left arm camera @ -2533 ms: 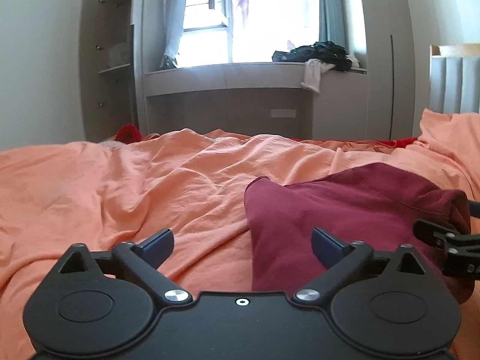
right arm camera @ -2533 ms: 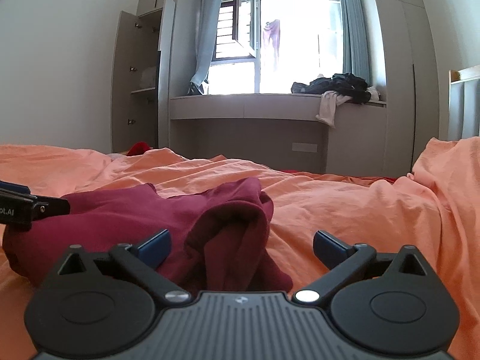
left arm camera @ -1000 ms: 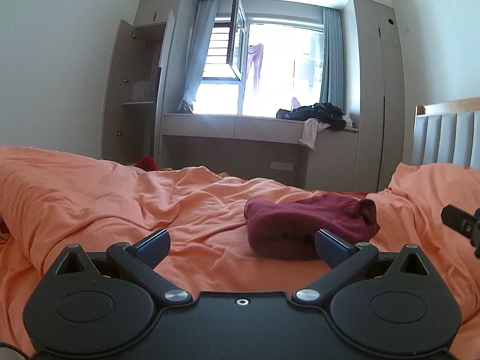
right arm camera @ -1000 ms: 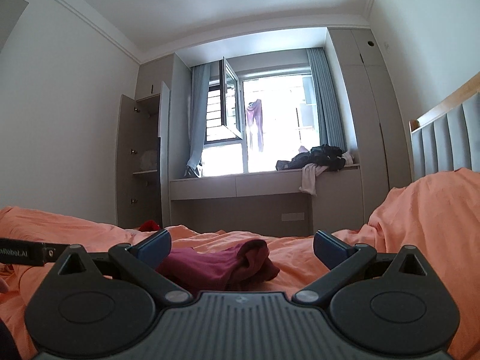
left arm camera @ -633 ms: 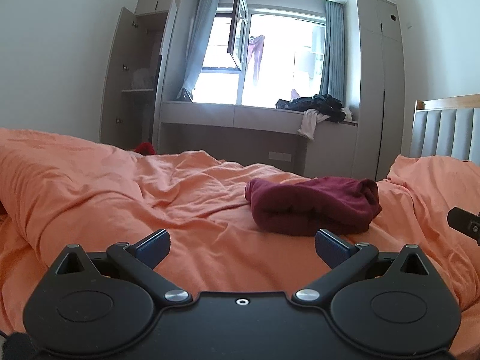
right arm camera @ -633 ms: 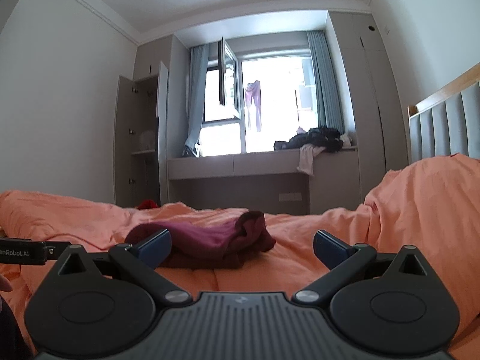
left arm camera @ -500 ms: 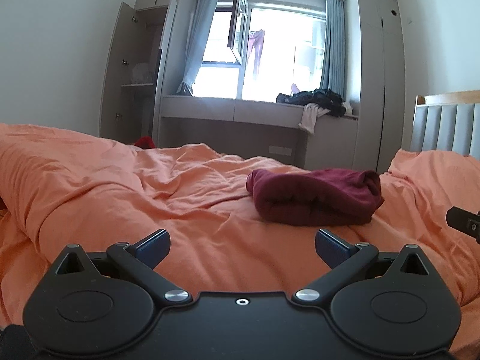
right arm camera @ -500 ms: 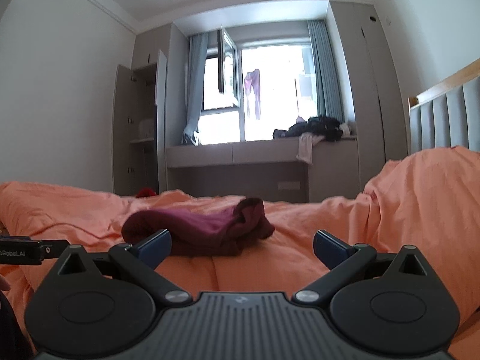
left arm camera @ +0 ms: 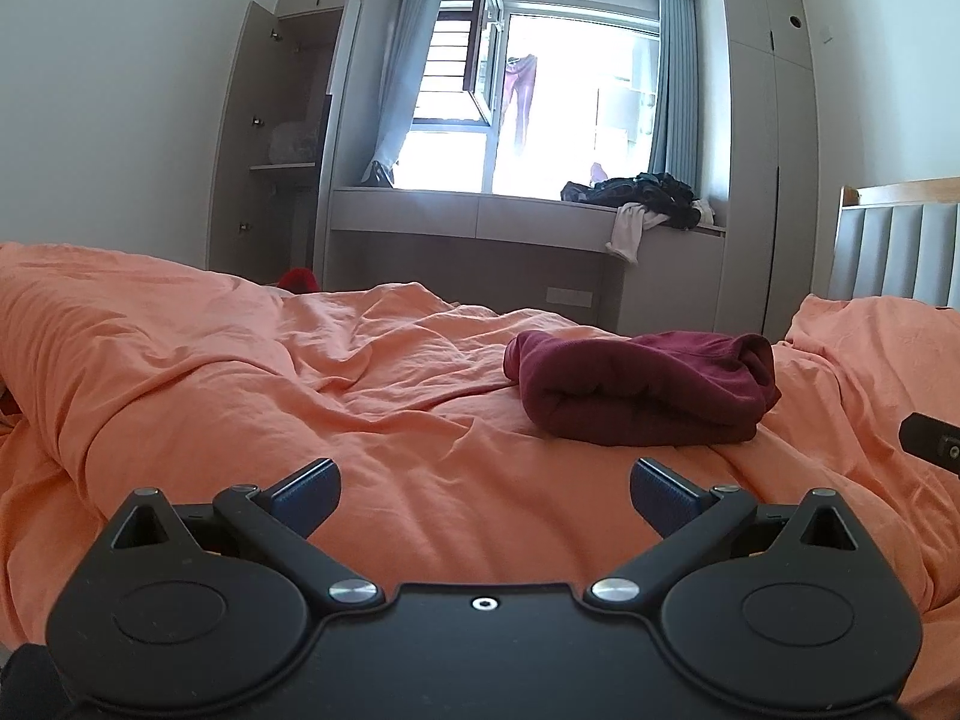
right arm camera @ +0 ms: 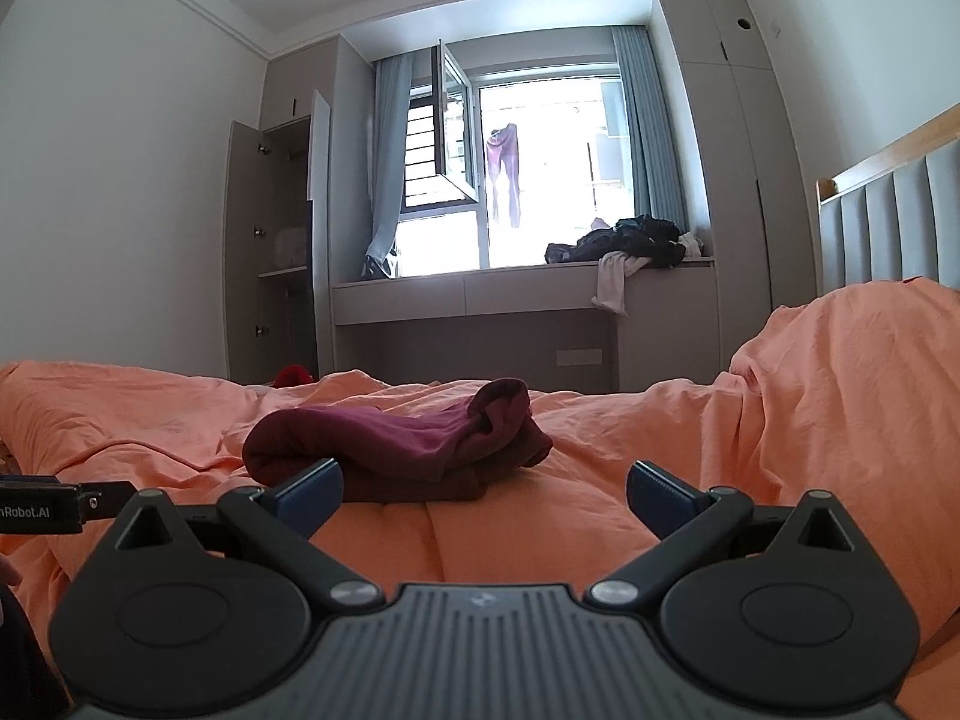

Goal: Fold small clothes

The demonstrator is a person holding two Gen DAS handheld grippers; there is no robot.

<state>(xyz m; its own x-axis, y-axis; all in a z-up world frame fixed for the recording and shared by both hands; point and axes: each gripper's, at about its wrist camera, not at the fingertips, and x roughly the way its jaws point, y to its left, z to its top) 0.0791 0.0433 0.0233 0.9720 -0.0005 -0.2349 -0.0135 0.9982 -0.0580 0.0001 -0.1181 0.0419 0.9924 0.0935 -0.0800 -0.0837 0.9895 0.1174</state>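
One maroon garment point(left arm camera: 642, 387), folded into loose bundle, lies on orange bed sheet point(left arm camera: 300, 384), ahead of both tongs. Left tongs point(left arm camera: 485, 486) wide, empty; right tongs point(right arm camera: 483, 487) wide, empty. Fabric judged soft, light, floppy; probably knit. Best grip: outer folded edge, pinching all layers.

Blown-out window point(left arm camera: 558, 108) backlights the dim room; fisheye bends the edges.
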